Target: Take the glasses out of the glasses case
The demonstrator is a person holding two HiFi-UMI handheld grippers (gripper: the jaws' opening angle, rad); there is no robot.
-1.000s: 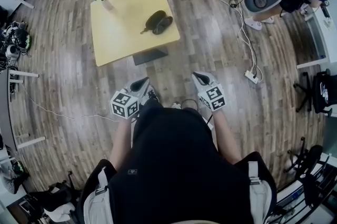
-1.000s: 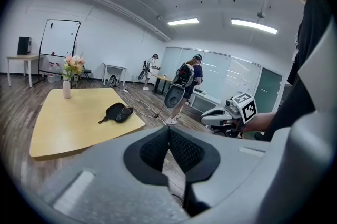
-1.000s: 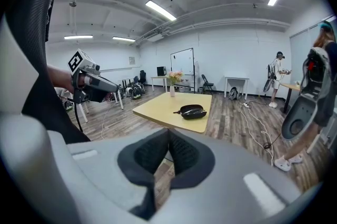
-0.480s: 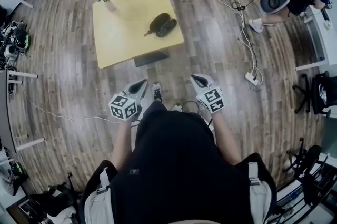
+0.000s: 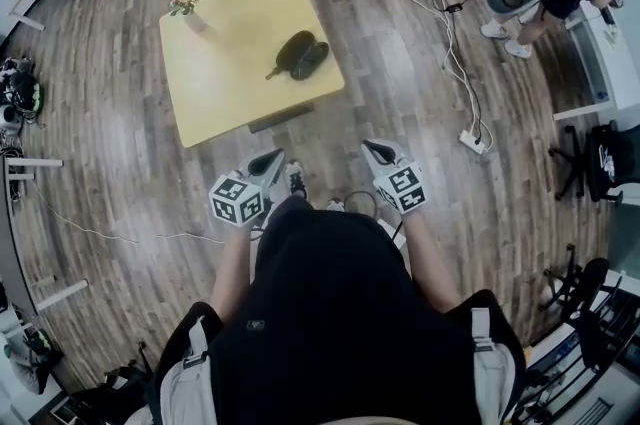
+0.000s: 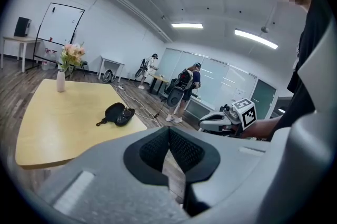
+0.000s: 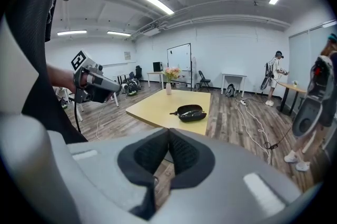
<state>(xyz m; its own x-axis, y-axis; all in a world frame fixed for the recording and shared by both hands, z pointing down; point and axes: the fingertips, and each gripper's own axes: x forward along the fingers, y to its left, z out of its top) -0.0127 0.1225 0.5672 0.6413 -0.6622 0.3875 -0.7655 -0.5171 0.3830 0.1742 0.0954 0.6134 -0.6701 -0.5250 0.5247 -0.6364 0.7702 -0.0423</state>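
Standing: I am well apart from the bench [image 5: 215,88].
Left claw [image 5: 268,158]: pressed together, empty, lower centre.
Right claw [image 5: 375,150]: pressed together, empty.
Glasses case [image 5: 296,53]: open on bench, upper centre, glasses [image 7: 192,112] lying inside.

Head view: high above the person [image 5: 330,313], facing steeply down. The left gripper [image 5: 270,156] and right gripper [image 5: 372,148] are close below, the yellow table [image 5: 220,88] farther ahead. Left gripper view: low behind its own jaws, faces the table from well back, right gripper at its right side. Right gripper view: similar, left gripper at its left. All three share the table, the open glasses case [image 5: 300,53] and the flower vase [image 5: 193,15].
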